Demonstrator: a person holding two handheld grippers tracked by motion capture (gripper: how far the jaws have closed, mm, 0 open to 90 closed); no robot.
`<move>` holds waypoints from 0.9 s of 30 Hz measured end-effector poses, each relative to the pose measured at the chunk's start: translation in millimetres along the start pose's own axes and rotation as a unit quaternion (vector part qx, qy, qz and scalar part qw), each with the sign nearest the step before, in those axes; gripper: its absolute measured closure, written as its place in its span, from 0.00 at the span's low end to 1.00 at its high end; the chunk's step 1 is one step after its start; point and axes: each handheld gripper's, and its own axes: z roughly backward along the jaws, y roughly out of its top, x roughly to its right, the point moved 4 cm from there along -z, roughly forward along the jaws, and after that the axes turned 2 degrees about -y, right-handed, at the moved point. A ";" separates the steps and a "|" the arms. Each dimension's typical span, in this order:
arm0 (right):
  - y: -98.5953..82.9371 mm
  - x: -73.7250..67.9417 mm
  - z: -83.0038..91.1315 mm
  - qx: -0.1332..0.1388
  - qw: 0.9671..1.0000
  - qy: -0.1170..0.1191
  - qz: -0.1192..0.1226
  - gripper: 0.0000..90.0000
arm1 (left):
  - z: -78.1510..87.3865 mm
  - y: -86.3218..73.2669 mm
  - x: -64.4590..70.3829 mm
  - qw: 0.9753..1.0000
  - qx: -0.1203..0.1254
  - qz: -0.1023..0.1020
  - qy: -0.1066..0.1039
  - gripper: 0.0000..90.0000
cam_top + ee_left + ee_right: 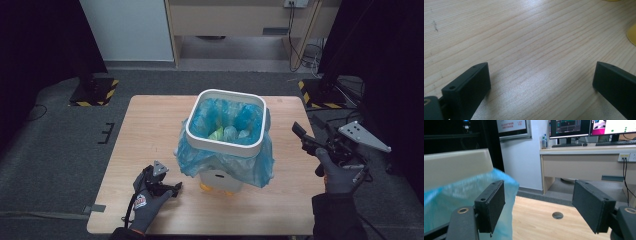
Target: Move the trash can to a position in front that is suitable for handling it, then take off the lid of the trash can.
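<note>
Right gripper [306, 140], jaws wide, beside the blue liner [250, 167]; left gripper [172, 189] likewise wide (resting low on the surface [145, 130]). Pinch thin film carelessly and you may tear it or tip the bin [225, 142].

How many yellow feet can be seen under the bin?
2: both yellow feet peek out under the front edge of the white bin, left and right. Any at the back would be hidden.

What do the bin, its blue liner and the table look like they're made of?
Bin: likely smooth, matte white plastic, judging by its even, rounded rim. Liner: thin translucent blue plastic film, crinkled and draped over the rim. Table: light wood or wood-look laminate, with straight grain lines in the left gripper view.
</note>
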 end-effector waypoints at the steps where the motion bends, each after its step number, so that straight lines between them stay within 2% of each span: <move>1: 2.6 -0.9 -0.8 0.000 1.000 0.002 -0.003 0.29 | -0.2 0.1 0.2 1.000 0.000 0.000 0.000 0.00; 7: 20.2 -9.0 -9.2 0.002 1.000 0.011 -0.006 0.29 | 0.0 0.1 0.0 1.000 -0.002 -0.002 0.000 0.00; 16: 41.7 -21.0 -23.8 -0.007 0.999 0.033 0.005 0.29 | 0.0 0.1 -0.1 1.000 -0.003 -0.002 0.000 0.00; 22: 60.3 -28.8 -30.9 0.002 0.999 0.043 0.012 0.27 | -0.5 0.5 0.4 1.000 -0.003 -0.003 0.001 0.00; 24: 64.1 -32.4 -33.4 0.003 0.999 0.046 0.016 0.30 | -0.9 0.7 0.8 1.000 -0.001 0.000 0.001 0.00; 26: 65.8 -35.0 -35.4 -0.003 0.999 0.043 0.020 0.30 | -0.9 0.8 0.9 1.000 -0.001 -0.001 0.001 0.00; 27: 67.0 -38.1 -38.9 -0.015 0.999 0.041 0.021 0.31 | -0.9 0.9 0.6 1.000 -0.001 -0.003 0.001 0.00</move>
